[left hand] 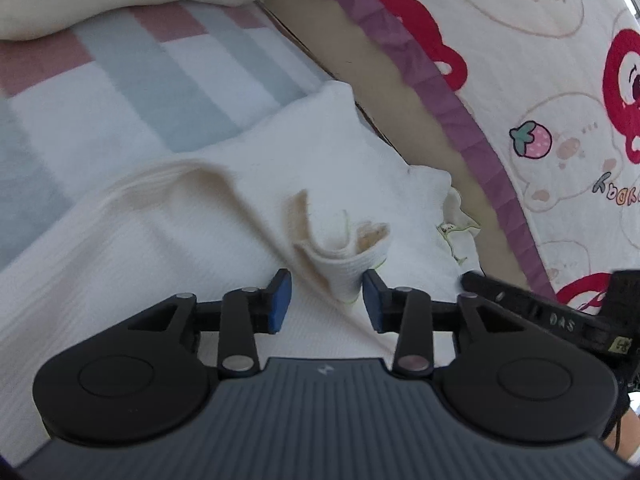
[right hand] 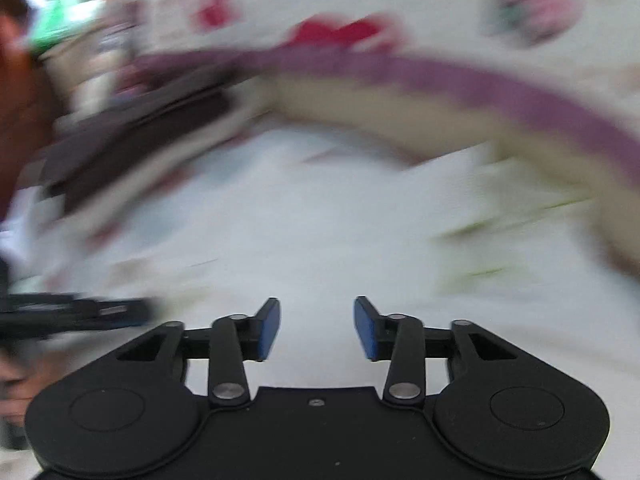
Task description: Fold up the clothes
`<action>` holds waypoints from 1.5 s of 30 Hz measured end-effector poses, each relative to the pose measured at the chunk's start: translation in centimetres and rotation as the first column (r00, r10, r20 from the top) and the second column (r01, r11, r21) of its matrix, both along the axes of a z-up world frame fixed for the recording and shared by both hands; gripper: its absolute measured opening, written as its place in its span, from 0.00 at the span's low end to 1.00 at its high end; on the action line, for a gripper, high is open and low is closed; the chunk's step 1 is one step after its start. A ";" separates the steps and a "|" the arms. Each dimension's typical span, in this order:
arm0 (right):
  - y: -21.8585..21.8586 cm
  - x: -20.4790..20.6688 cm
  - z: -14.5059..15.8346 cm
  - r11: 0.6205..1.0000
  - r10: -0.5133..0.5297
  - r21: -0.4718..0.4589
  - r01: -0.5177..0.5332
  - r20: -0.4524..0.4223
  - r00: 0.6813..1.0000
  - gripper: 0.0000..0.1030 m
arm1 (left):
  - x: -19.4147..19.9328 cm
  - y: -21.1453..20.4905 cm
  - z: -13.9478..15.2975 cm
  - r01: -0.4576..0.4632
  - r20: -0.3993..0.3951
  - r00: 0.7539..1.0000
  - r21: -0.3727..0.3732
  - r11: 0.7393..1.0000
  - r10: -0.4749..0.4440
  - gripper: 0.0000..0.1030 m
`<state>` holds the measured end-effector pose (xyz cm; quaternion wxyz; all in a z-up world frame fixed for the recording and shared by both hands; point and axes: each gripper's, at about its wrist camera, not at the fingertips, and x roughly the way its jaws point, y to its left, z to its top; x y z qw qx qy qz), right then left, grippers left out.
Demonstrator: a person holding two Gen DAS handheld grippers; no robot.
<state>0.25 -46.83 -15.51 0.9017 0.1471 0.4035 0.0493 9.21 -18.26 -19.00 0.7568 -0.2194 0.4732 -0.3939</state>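
Left gripper (left hand: 326, 300): fingers spread wide, blue pads showing, nothing clamped. A raised fold (left hand: 340, 256) of the white garment (left hand: 160, 232) is standing between the 2 pads, leaning toward the 3 o'clock pad; contact cannot be told. Garment is lying spread over a striped sheet (left hand: 140, 68) on the bed, running from 8 o'clock to 2 o'clock. Cartoon-print blanket (left hand: 520, 40) with purple trim (left hand: 440, 92) is lying at 2 o'clock. Right gripper (right hand: 316, 328): fingers wide apart, empty, hanging over white cloth; that view is badly blurred. Its black tip is showing at 4 o'clock in the left view.
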 end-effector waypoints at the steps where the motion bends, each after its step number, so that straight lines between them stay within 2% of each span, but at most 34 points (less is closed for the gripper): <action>1: 0.7 0.3 -0.5 0.996 0.034 0.077 -0.034 -0.001 0.999 0.49 | -0.1 0.8 0.0 0.007 -0.014 1.000 -0.035 0.999 -0.008 0.37; 2: 1.3 0.6 -1.0 0.986 0.068 0.154 -0.067 0.000 0.998 0.51 | -0.1 1.6 0.0 0.014 -0.032 0.999 -0.093 0.996 -0.017 0.37; 3: 2.2 0.9 -1.4 0.982 0.069 0.179 -0.067 -0.002 0.998 0.52 | -0.1 2.5 0.0 0.020 -0.051 0.998 -0.152 0.988 -0.028 0.37; 5: 3.3 1.2 -1.9 0.992 0.052 0.114 -0.051 -0.005 0.999 0.64 | -0.1 3.4 0.5 0.024 -0.053 0.998 -0.166 0.986 -0.033 0.40; 6: 4.0 1.5 -2.4 0.997 0.072 0.029 -0.072 -0.016 0.997 0.66 | -0.1 3.8 0.8 0.026 -0.054 0.998 -0.171 0.985 -0.036 0.40; 7: 4.7 1.7 -2.9 0.994 0.092 -0.057 -0.093 -0.029 0.995 0.67 | -0.2 3.8 1.1 0.035 -0.036 0.999 -0.136 0.990 -0.040 0.40; 9: 6.9 1.6 -3.4 0.952 0.179 -0.249 -0.181 -0.031 0.983 0.69 | -0.1 3.6 1.3 0.049 -0.005 0.999 -0.043 0.998 -0.050 0.43; 10: 7.6 1.4 -3.2 0.943 0.193 -0.270 -0.197 -0.040 0.980 0.70 | 0.1 3.5 1.2 0.048 0.000 0.999 -0.012 0.999 -0.048 0.43; 11: 8.3 1.2 -3.1 0.933 0.207 -0.290 -0.212 -0.049 0.977 0.64 | 0.2 3.5 1.0 0.040 -0.004 0.999 0.001 0.999 -0.040 0.43; 16: 10.3 -1.5 -1.5 0.951 0.252 -0.187 -0.248 -0.006 0.968 0.35 | 0.3 3.8 0.0 0.028 -0.048 0.998 -0.025 0.999 -0.029 0.44; 22: 12.9 -3.8 -1.7 0.948 0.297 -0.108 -0.301 -0.050 0.954 0.32 | 0.0 3.5 0.2 0.042 -0.058 0.997 -0.031 0.999 -0.044 0.49; 24: 11.5 -4.6 -0.9 0.966 0.244 -0.080 -0.245 -0.028 0.969 0.33 | -0.2 3.3 0.2 0.042 -0.057 0.997 -0.026 0.999 -0.043 0.52; 27: 7.4 -7.4 0.5 0.999 0.017 -0.051 -0.016 0.026 1.000 0.42 | -0.6 2.4 0.5 0.051 0.004 0.999 0.034 0.998 -0.051 0.56; 28: 6.4 -8.8 0.6 0.993 -0.056 -0.107 0.058 0.028 0.998 0.47 | -0.8 1.9 0.6 0.054 0.033 0.998 0.057 0.997 -0.056 0.57; 30: 4.6 -11.6 0.7 0.955 -0.199 -0.217 0.204 0.044 0.979 0.51 | -0.8 0.6 0.6 0.075 0.092 0.992 0.079 0.994 -0.082 0.61; 32: 3.4 -13.9 0.1 0.881 -0.298 -0.380 0.283 0.020 0.954 0.51 | -0.7 -0.9 0.7 0.087 0.140 0.985 0.105 0.991 -0.101 0.59; 33: 2.7 -15.1 -0.3 0.832 -0.342 -0.461 0.309 0.013 0.940 0.52 | -0.6 -1.5 0.9 0.097 0.133 0.985 0.113 0.989 -0.112 0.52; 34: 2.2 -16.0 -0.6 0.800 -0.360 -0.510 0.316 0.013 0.933 0.55 | -0.5 -2.0 0.9 0.132 0.113 0.983 0.112 0.985 -0.145 0.35; 35: 1.7 -16.9 -1.0 0.783 -0.361 -0.544 0.303 0.001 0.933 0.66 | -0.3 -2.5 0.8 0.174 0.090 0.979 0.112 0.978 -0.185 0.03; 36: 1.2 -17.8 -1.5 0.764 -0.362 -0.576 0.289 -0.012 0.932 0.68 | -0.4 -2.8 0.9 0.184 0.100 0.976 0.119 0.976 -0.196 0.04; 38: 0.4 -19.0 -2.4 0.738 -0.380 -0.613 0.283 -0.031 0.925 0.68 | -0.7 -3.4 1.8 0.161 0.189 0.962 0.185 0.969 -0.196 0.04; 39: 0.0 -19.1 -2.6 0.744 -0.390 -0.595 0.304 -0.017 0.921 0.70 | -0.9 -3.7 2.2 0.146 0.234 0.952 0.218 0.965 -0.197 0.04; 41: -1.0 -19.5 -2.7 0.760 -0.421 -0.547 0.352 0.000 0.907 0.75 | -0.5 -4.3 3.4 0.133 0.279 0.942 0.192 0.972 -0.184 0.03; 43: -1.5 -19.6 -2.7 0.772 -0.451 -0.499 0.393 0.004 0.892 0.75 | 0.1 -5.5 4.9 0.131 0.306 0.935 0.170 0.977 -0.178 0.03; 45: -1.4 -19.9 -2.8 0.782 -0.441 -0.487 0.388 0.007 0.897 0.75 | 0.9 -6.7 6.6 0.133 0.331 0.928 0.137 0.982 -0.172 0.03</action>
